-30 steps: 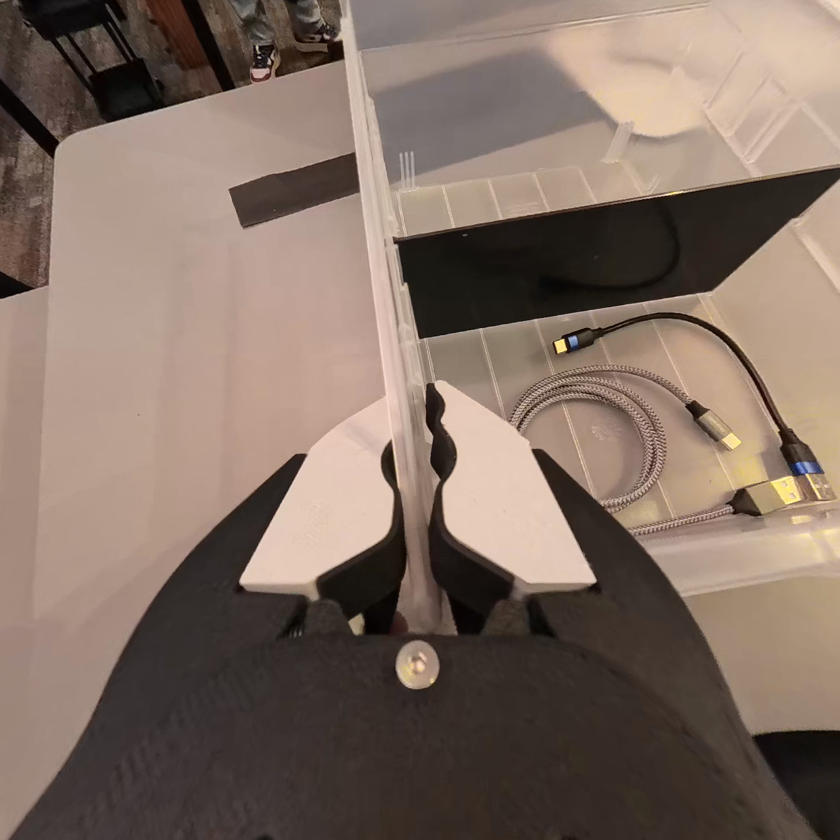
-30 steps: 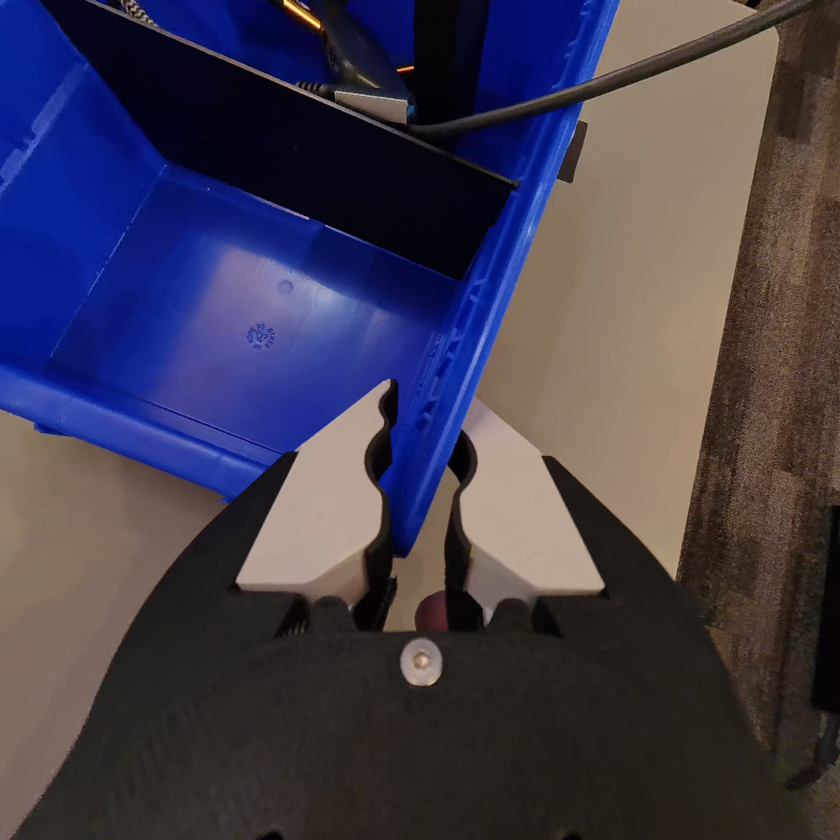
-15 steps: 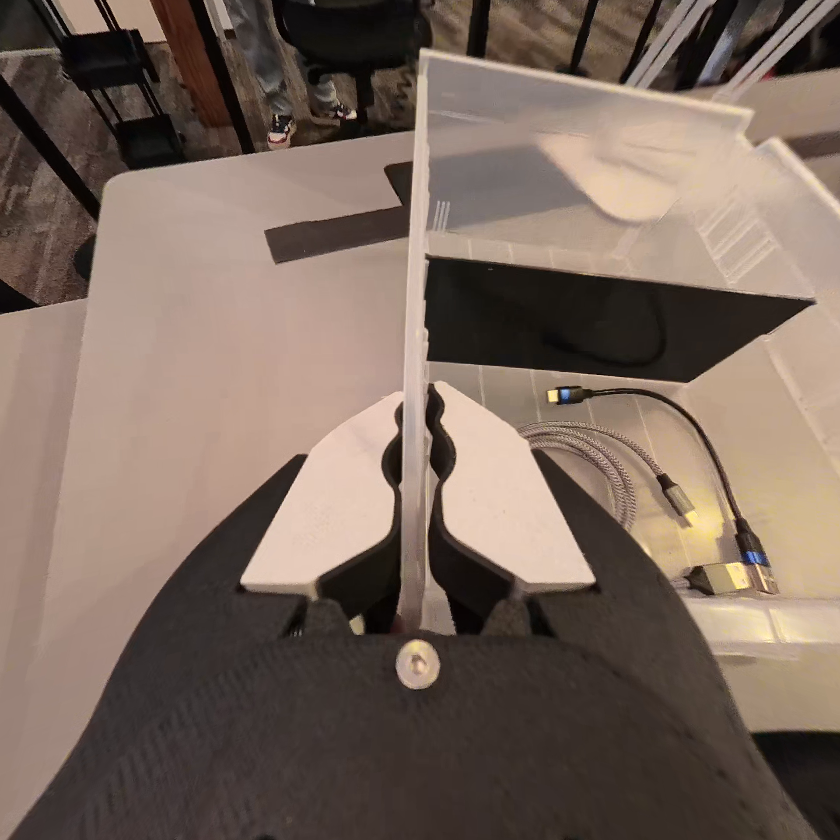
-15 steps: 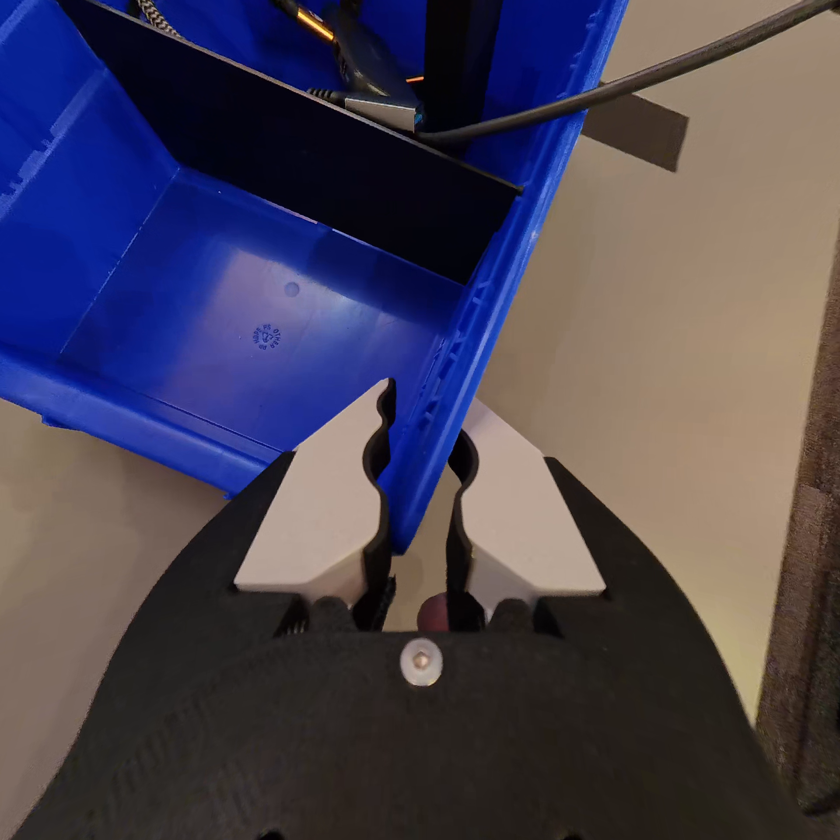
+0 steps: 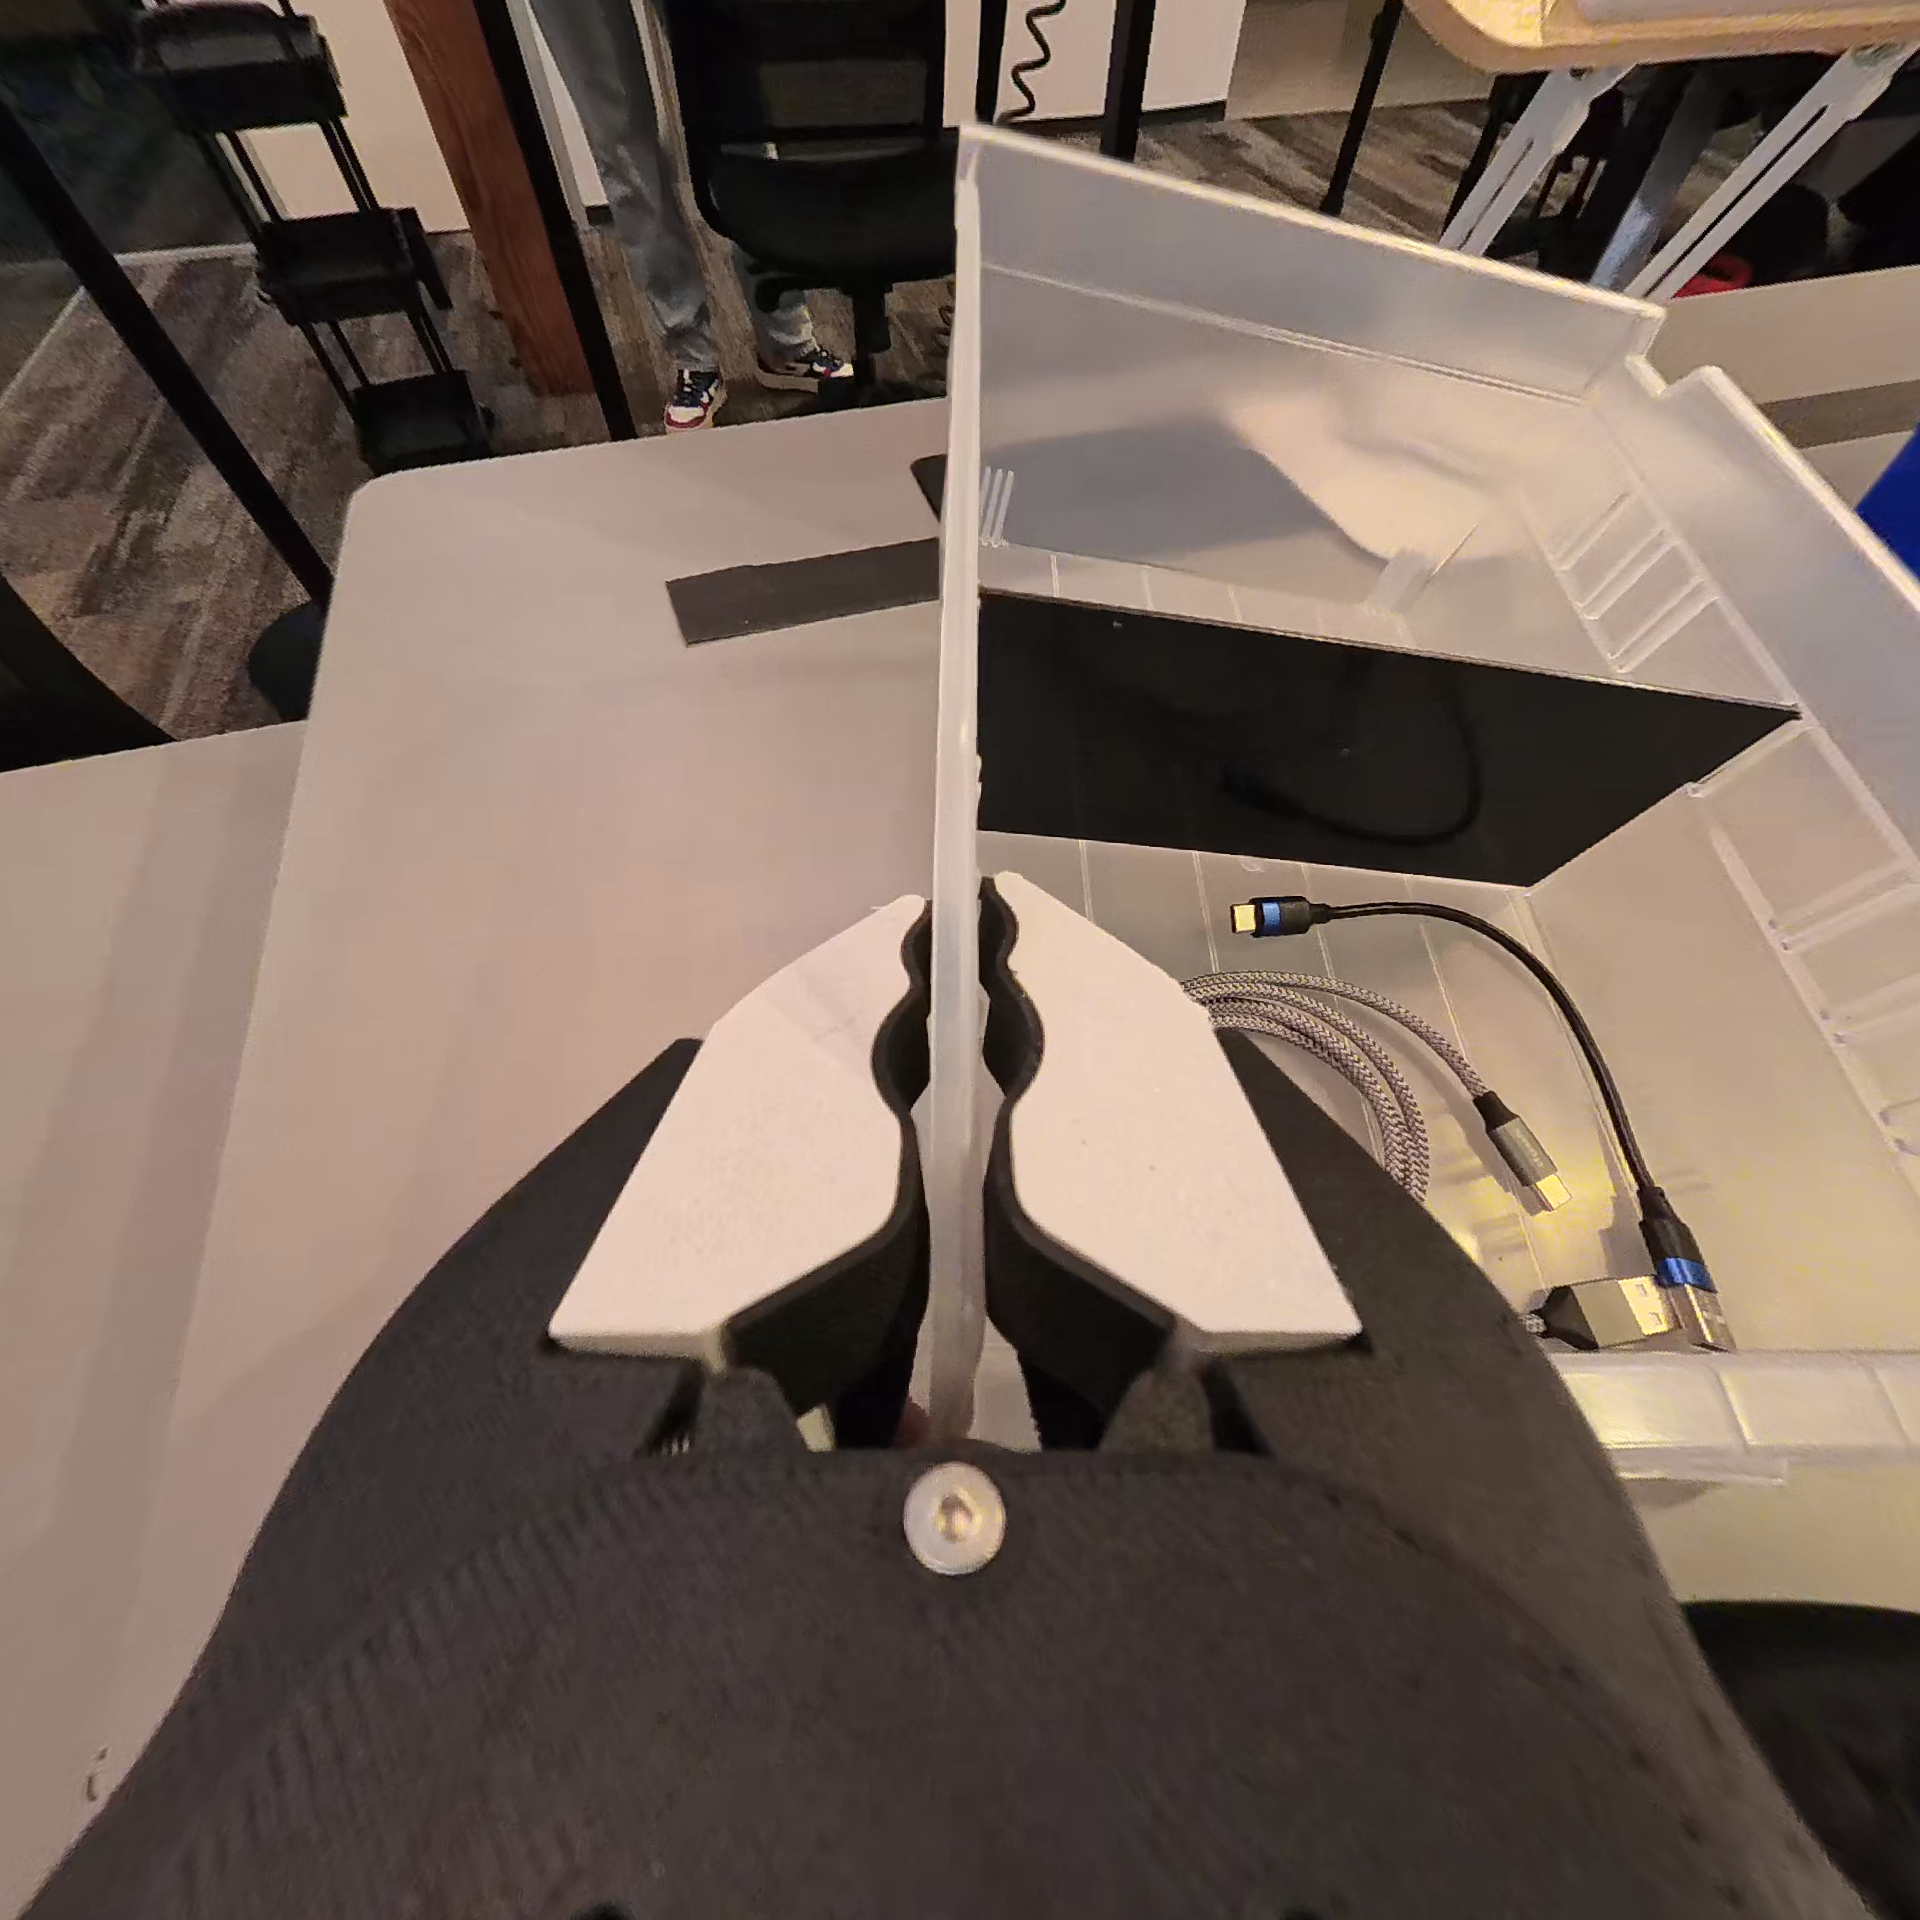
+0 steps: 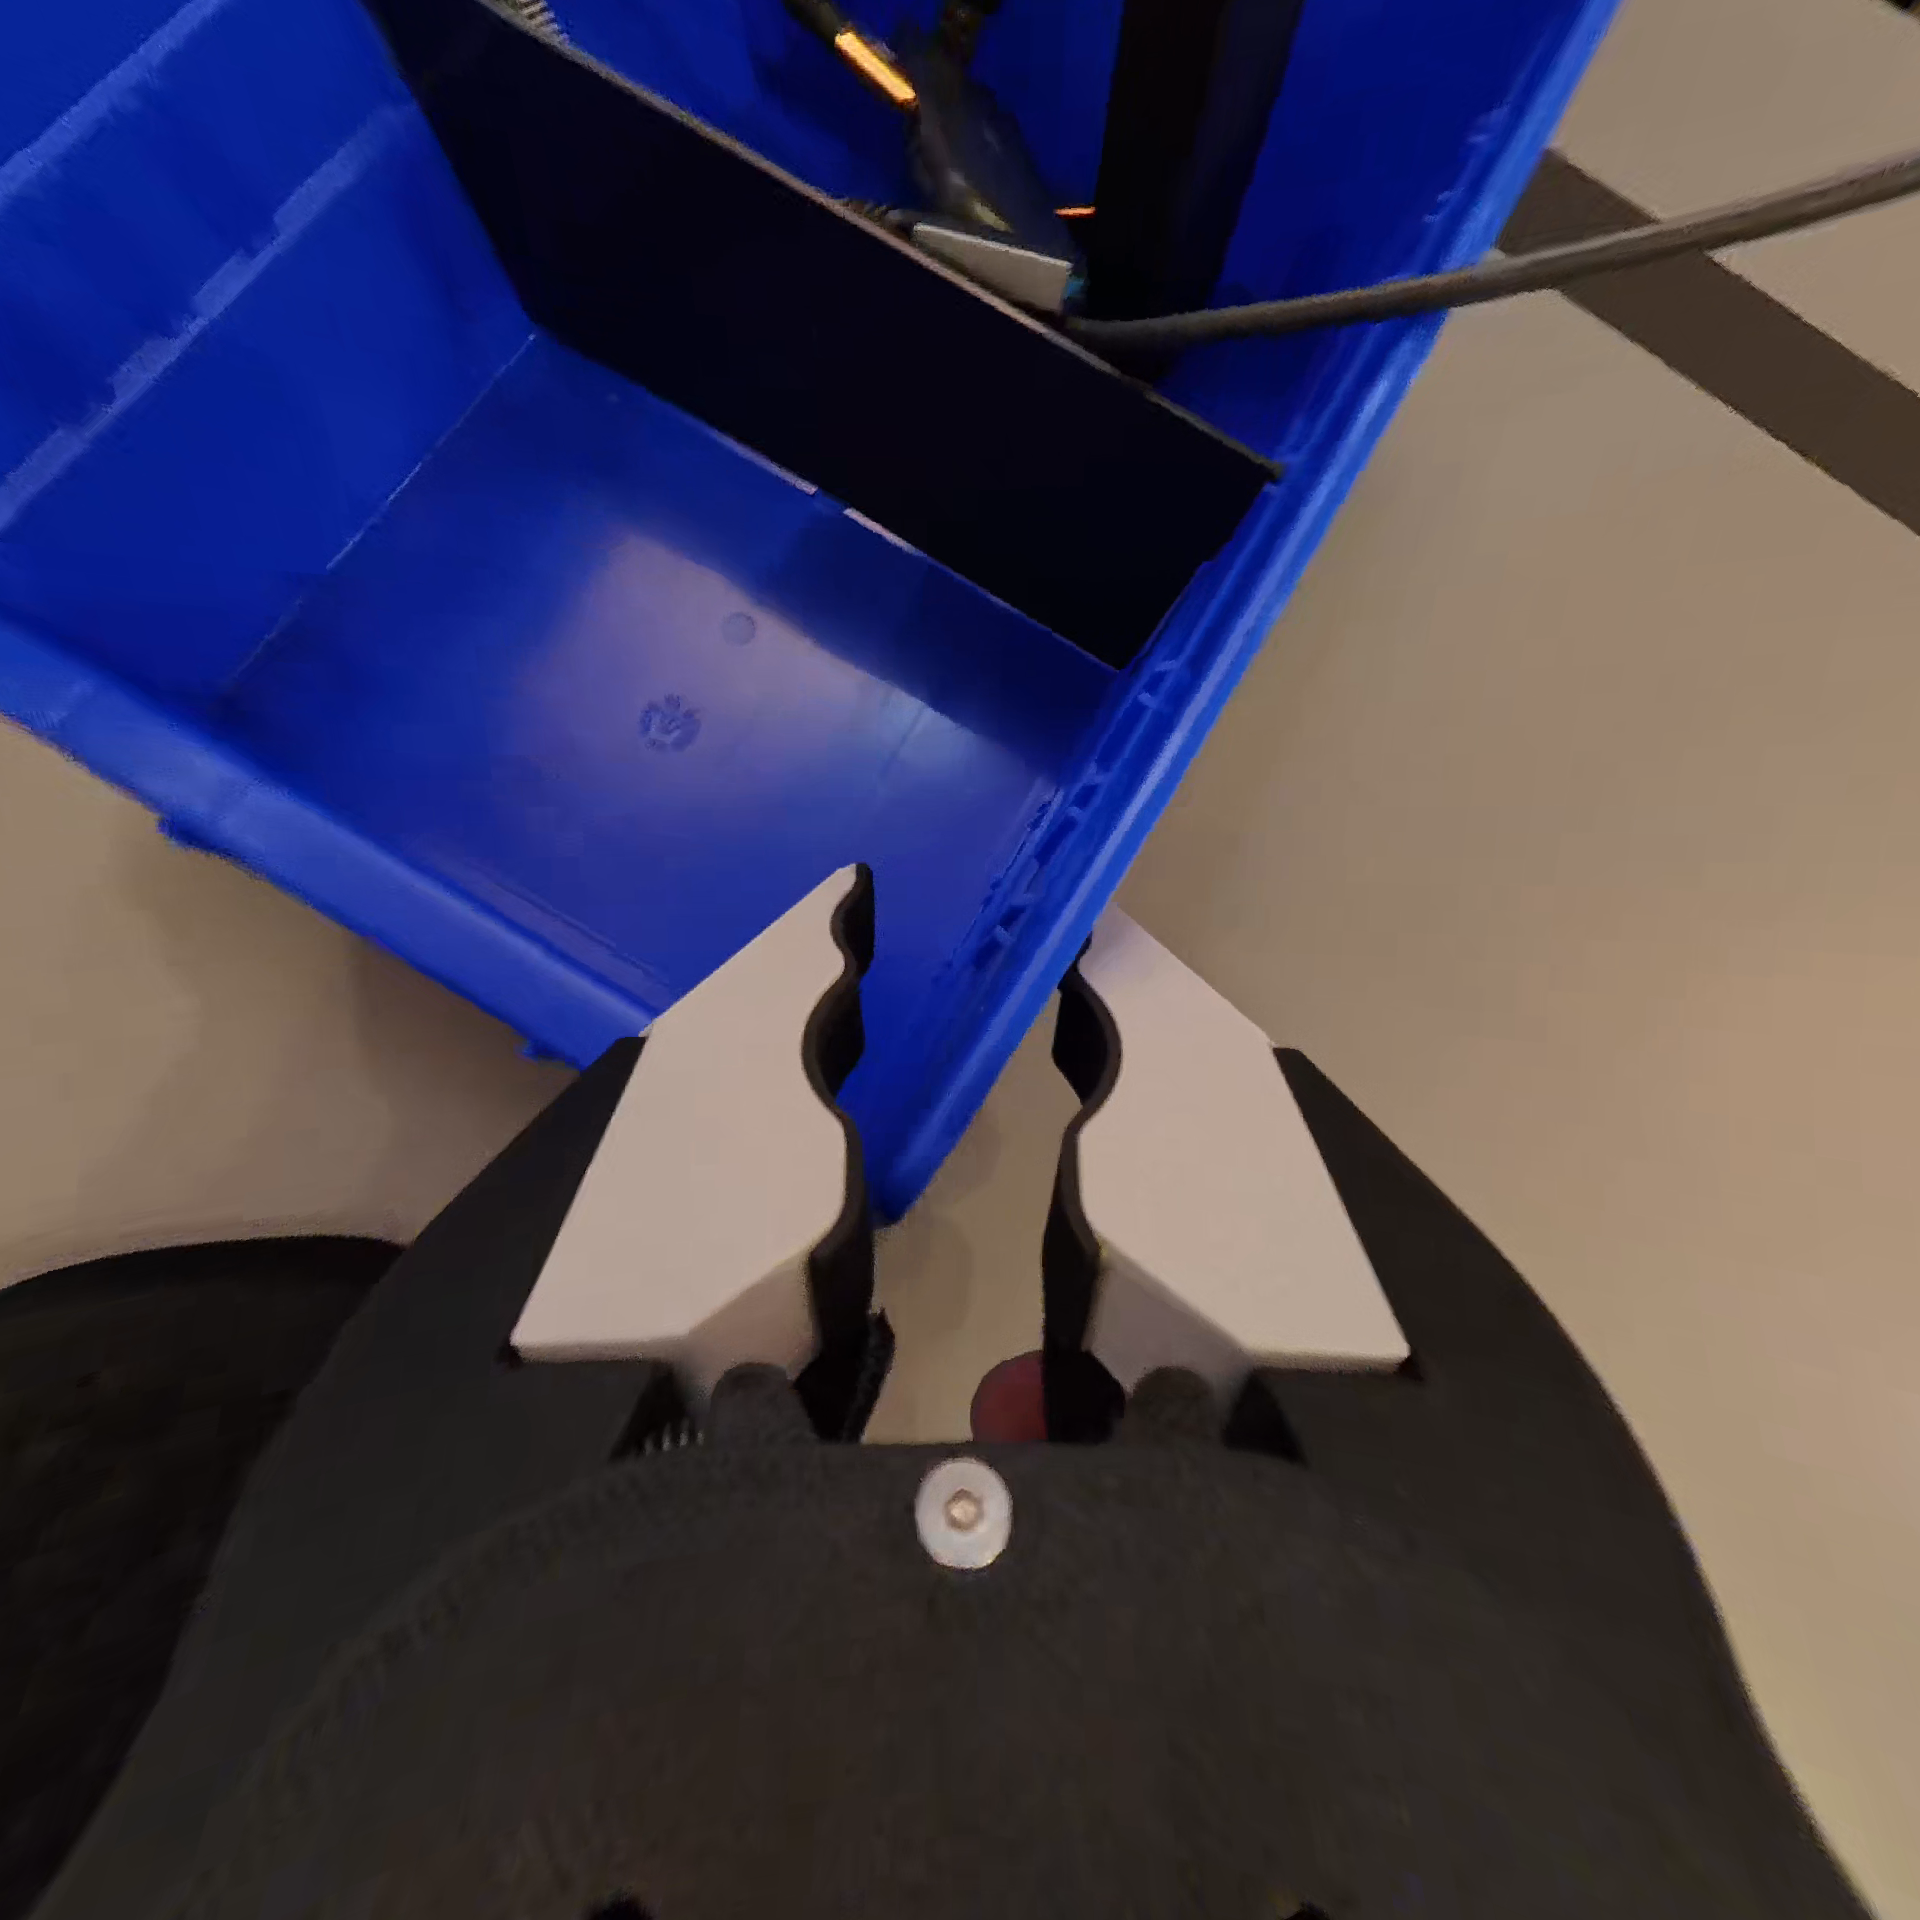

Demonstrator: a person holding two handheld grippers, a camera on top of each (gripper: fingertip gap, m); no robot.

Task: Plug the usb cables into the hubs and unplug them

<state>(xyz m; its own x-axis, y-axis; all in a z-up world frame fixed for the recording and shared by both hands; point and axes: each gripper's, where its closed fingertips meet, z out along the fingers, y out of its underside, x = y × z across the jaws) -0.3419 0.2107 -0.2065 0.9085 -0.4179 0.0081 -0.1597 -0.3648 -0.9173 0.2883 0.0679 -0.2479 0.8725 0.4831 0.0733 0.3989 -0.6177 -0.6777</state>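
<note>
My left gripper [image 5: 956,904] is shut on the left wall of a clear plastic bin [image 5: 961,623]. In the bin's near compartment lie a black cable with blue-collared plugs [image 5: 1558,997] and a coiled grey braided cable [image 5: 1351,1049]. A black divider [image 5: 1299,748] closes off the far compartment. My right gripper [image 6: 971,904] is open, its fingers astride the right wall of a blue bin [image 6: 1195,727]. The blue bin's near compartment is empty. Behind its black divider [image 6: 831,395] I see a silver hub end [image 6: 997,255] and cables, partly hidden.
A black cable [image 6: 1507,281] runs out over the blue bin's wall across the pale table. Black tape strips lie on the table [image 5: 800,603] [image 6: 1714,322]. A person's legs [image 5: 727,312] and an office chair stand beyond the table's far edge.
My right gripper's jaws have spread apart and let go of the blue bin's wall. My left gripper has stayed shut on the clear bin's wall, and its view has tilted up towards the room.
</note>
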